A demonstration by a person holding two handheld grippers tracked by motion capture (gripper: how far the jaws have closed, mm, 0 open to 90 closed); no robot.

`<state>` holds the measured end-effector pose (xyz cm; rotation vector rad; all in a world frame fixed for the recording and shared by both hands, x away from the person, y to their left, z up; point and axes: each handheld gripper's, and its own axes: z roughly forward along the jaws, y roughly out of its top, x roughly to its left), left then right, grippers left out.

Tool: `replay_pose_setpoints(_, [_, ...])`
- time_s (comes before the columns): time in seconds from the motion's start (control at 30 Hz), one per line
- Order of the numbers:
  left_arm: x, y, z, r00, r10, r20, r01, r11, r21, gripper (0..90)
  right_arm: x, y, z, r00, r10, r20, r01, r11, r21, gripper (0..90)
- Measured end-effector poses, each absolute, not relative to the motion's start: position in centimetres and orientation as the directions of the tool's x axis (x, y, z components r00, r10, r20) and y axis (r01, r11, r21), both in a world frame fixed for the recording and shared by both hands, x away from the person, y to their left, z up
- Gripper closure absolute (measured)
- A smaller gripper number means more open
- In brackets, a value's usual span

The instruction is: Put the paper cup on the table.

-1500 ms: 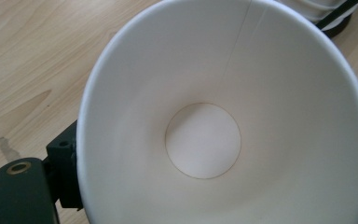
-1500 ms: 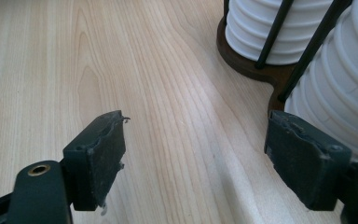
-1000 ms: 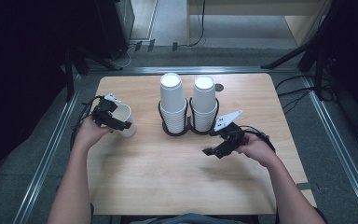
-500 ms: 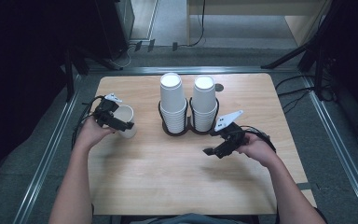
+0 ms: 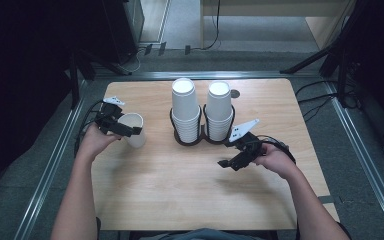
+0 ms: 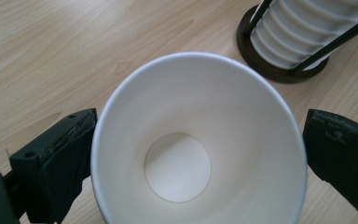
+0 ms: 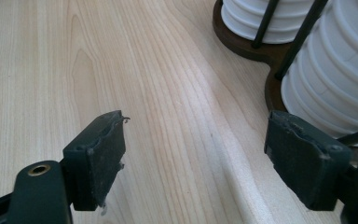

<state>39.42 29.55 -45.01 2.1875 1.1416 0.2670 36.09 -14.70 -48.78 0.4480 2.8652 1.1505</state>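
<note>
Left tool (image 5: 132,131), barely shifted, astride smooth conical paper cup (image 6: 198,144).

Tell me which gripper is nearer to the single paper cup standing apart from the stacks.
Left. The left gripper has its fingers on either side of the single paper cup. The right gripper is far across the table, in front of the cup holder, fingers apart over bare wood.

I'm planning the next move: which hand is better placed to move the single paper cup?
The left: its tongs already straddle the cup, one jaw at each side. The right tongs hang open over bare table.
</note>
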Motion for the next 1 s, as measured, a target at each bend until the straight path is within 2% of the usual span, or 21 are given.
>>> replay_pose_setpoints(0.6, [38.5, 30.3, -42.1, 0.573, 0.812, -0.107, 0.674, -0.392, 0.626, 0.0, 35.7, -14.4, -49.0, -0.962, 0.262, 0.081, 0.248, 0.703, 0.667, 20.7])
replay_pose_setpoints(0.73, [38.3, 30.3, -41.3, 0.571, 0.810, -0.133, 0.672, -0.369, 0.642, 0.0, 35.7, -14.5, -49.0, -0.961, 0.267, 0.078, 0.250, 0.703, 0.666, 20.7])
replay_pose_setpoints(1.0, [37.7, 28.7, -39.6, 0.615, 0.778, -0.133, 0.642, -0.395, 0.657, 0.0, 35.7, -14.9, -48.9, -0.959, 0.272, 0.073, 0.249, 0.699, 0.670, 20.7])
